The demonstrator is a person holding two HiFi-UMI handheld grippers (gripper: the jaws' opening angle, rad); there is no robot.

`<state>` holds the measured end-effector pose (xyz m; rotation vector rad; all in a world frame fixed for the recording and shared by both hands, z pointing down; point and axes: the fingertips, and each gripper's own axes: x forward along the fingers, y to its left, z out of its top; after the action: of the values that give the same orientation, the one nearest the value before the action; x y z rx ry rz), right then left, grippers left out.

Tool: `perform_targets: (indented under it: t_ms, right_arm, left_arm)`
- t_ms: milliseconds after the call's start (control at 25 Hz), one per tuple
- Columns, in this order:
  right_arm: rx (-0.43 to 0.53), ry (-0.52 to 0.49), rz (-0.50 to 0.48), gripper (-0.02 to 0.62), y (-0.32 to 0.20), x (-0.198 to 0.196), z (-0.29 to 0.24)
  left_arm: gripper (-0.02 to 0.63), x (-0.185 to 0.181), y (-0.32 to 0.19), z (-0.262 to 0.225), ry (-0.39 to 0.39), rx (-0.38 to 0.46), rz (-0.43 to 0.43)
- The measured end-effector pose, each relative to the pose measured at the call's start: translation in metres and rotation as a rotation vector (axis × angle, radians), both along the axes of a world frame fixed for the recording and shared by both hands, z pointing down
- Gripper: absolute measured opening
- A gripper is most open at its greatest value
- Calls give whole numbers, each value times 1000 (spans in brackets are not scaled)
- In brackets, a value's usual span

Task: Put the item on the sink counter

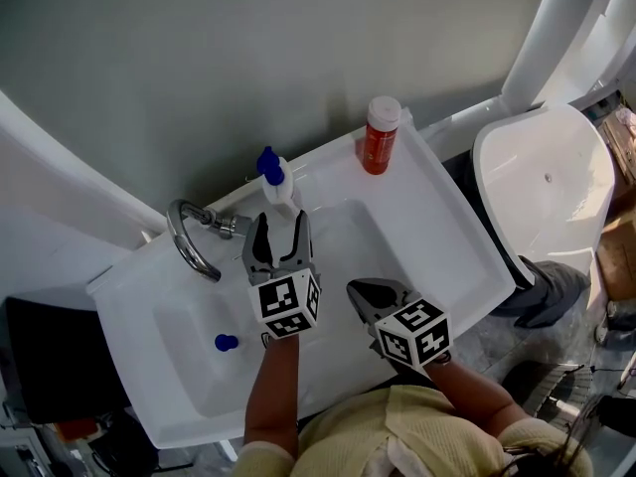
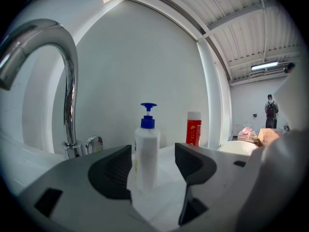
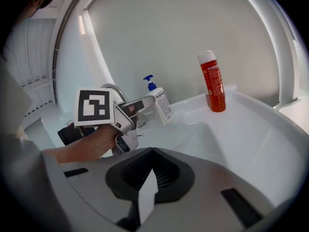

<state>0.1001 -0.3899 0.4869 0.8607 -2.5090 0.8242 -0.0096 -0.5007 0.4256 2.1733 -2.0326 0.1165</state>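
- Between the left gripper's (image 2: 153, 151) jaws stands the bottle (image 2: 146, 144), white with a blue pump head, upright on its own base. The jaws are spread wide, one on each side of it. A clear gap shows on its right side. Its left side is very close to the jaw, and I cannot tell whether they touch.
- Under the bottle is the back ledge of the counter (image 1: 417, 182), so the task's thing is already where it belongs. Open jaws straddling an upright bottle suit a clean let-go, since nothing presses it sideways or tips it.
- Just left of those jaws, the tap (image 1: 189, 241) rises and arches over the basin (image 1: 338, 256). The bottle sits near the tap's base and close to the wall (image 1: 199, 68), probably so it stays handy to the water and clear of the basin's edge.
- Farther to the jaws' right, along the same ledge, a red bottle (image 1: 381, 135) stands upright, well apart from the white one.
- To the right of the left gripper and nearer the person, the right gripper (image 3: 150, 166) hangs over the basin. Its jaws are closed together with nothing between them. It seems parked out of the way while the other one works.
- Behind and to the left of the left gripper's jaws, a small blue thing (image 1: 227, 343) lies in the basin. I cannot tell what it is.
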Motion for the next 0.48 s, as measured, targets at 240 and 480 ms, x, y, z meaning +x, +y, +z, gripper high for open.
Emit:
perform_targets:
  t_ms: [240,480]
  right_arm:
    - [16,3,18,21,3,0,-6]
    - [31,2,21,21,8,-2,-11]
  left_arm:
    - [299,12,21,-7,16,13,39]
    - [291,14,45,-2,65,-9,58]
